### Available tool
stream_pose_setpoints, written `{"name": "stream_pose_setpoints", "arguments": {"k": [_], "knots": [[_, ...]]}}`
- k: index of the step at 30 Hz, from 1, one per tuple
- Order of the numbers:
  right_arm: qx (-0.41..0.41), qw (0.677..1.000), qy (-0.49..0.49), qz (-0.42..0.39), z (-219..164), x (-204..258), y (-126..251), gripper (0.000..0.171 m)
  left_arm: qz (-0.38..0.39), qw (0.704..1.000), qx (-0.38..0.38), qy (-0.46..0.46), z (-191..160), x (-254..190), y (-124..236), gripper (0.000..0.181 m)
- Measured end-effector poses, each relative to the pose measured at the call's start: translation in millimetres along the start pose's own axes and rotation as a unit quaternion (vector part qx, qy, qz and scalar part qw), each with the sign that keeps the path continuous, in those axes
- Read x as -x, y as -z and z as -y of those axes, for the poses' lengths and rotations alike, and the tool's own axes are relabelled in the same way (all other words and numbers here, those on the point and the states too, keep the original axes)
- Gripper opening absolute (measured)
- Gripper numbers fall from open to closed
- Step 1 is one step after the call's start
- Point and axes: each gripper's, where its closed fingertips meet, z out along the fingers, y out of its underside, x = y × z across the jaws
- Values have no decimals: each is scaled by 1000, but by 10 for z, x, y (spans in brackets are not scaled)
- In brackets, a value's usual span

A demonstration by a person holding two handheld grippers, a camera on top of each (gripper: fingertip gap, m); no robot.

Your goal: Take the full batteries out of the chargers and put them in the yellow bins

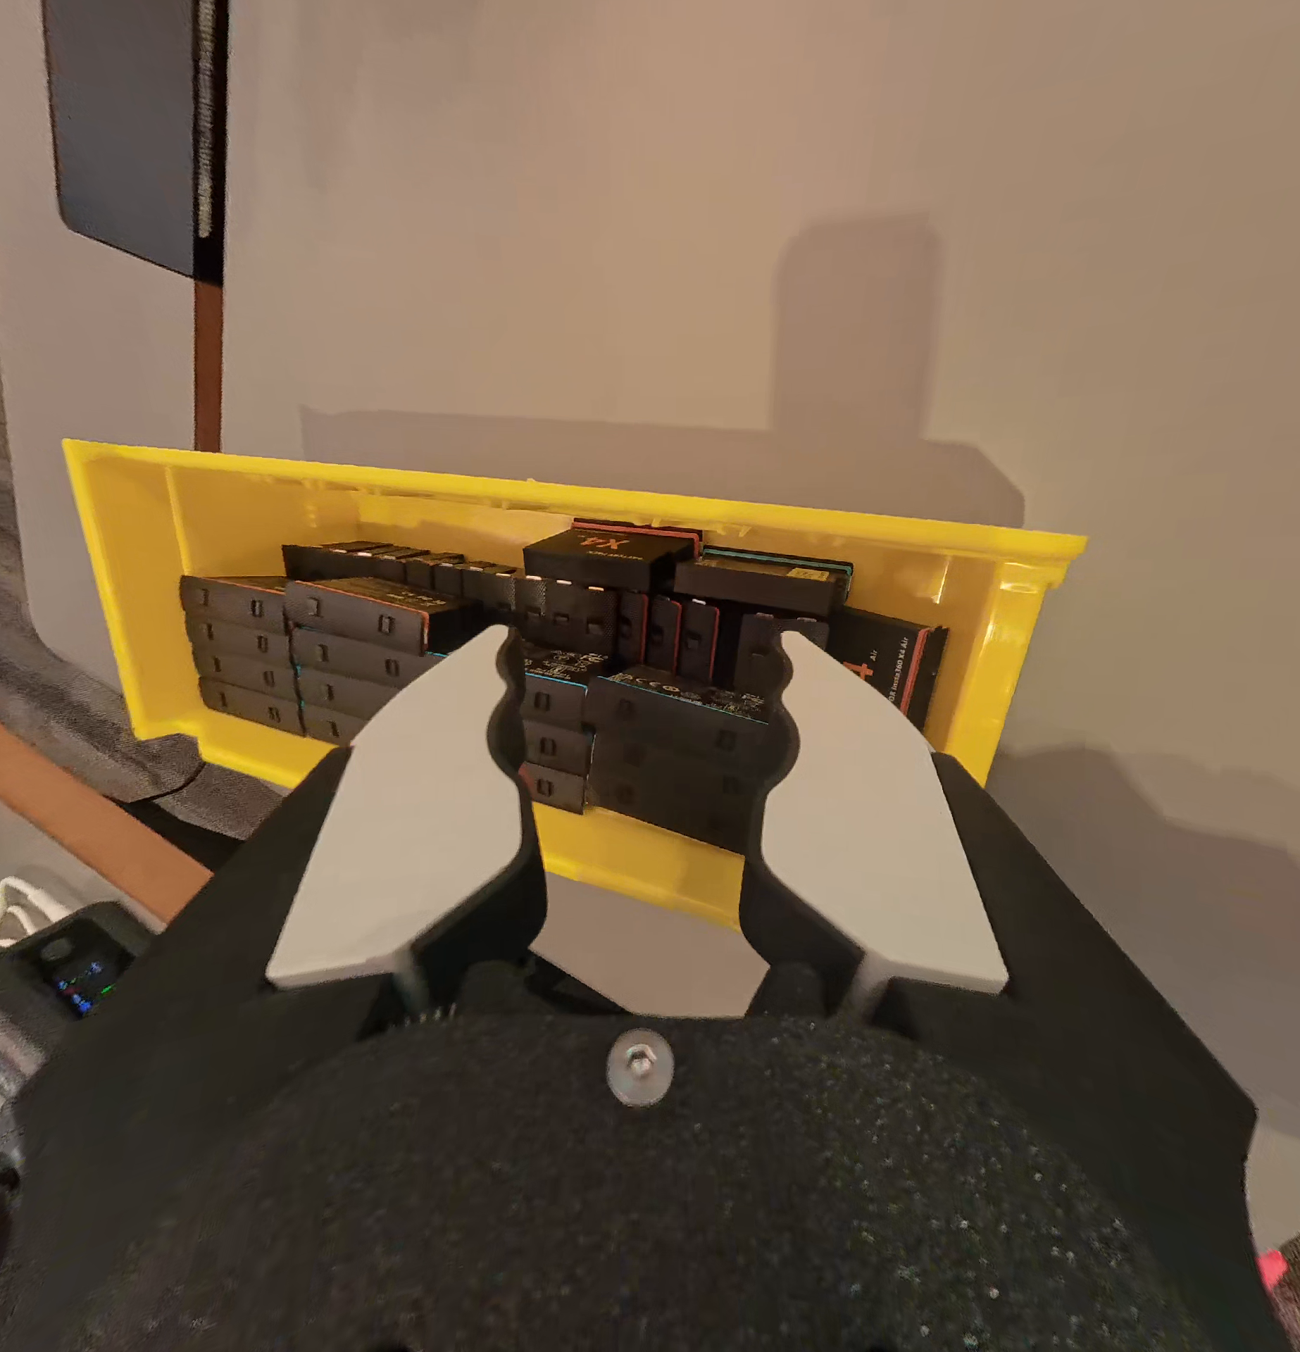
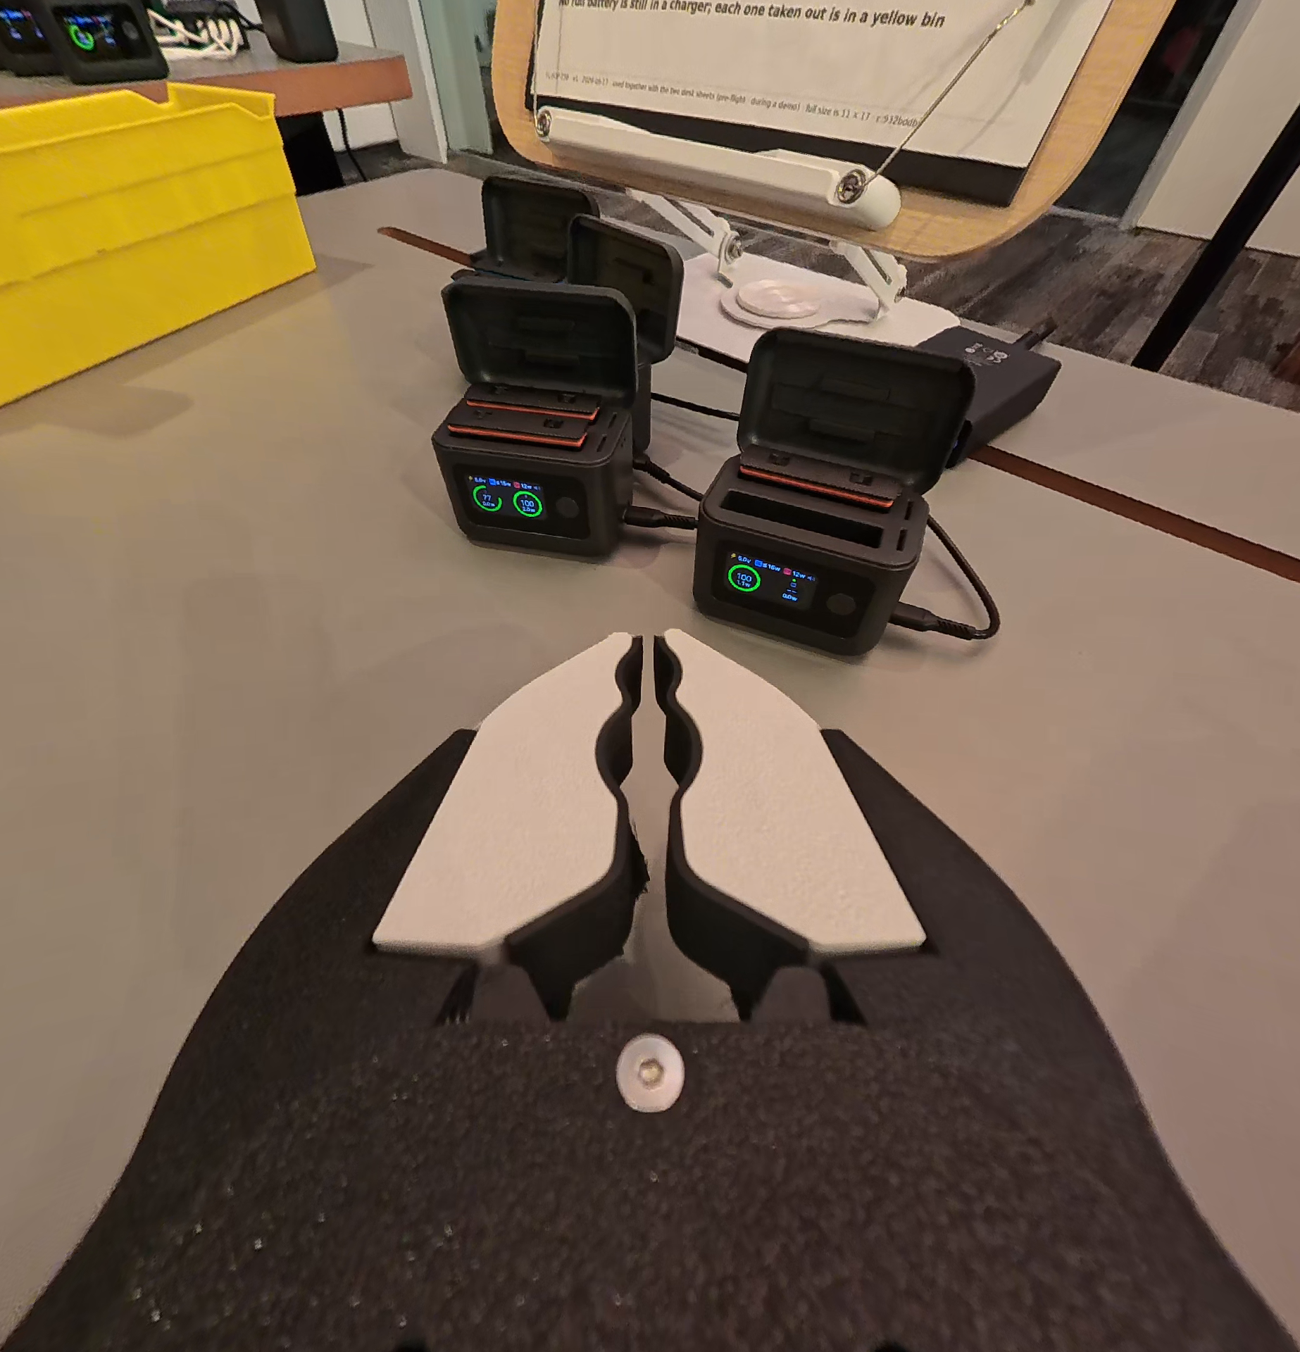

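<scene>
Now the left claw [image 1: 643,658] is held wide and empty over the yellow bin [image 1: 479,505] of stacked batteries [image 1: 676,713], while the right claw [image 2: 648,644], nearly closed on nothing, should be spread before the orange-edged battery [image 2: 815,489] in the near charger [image 2: 804,578] on the counter [image 2: 266,622] is gripped squarely.

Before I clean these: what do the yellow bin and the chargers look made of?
Yellow bin: likely moulded plastic, smooth and slightly glossy, with uniform colour and ribbed walls. Chargers: apparently matte dark plastic casings with hinged lids and glossy lit screens on the front.
</scene>
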Motion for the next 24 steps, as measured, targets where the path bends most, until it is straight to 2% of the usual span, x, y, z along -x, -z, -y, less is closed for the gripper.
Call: {"name": "stream_pose_setpoints", "arguments": {"k": [9, 16, 24], "knots": [[9, 999, -39, -8, -70, -69, -68, 2, -35, 998, -7, -43, 85, -130, -187, 68], [9, 999, -45, -6, -72, -77, -67, 2, -44, 995, 37, -85, 32, -358, -320, 66], [13, 999, -47, 0, -82, -58, -73, 2, -45, 984, 107, -138, -97, -331, -472, 68]]}}
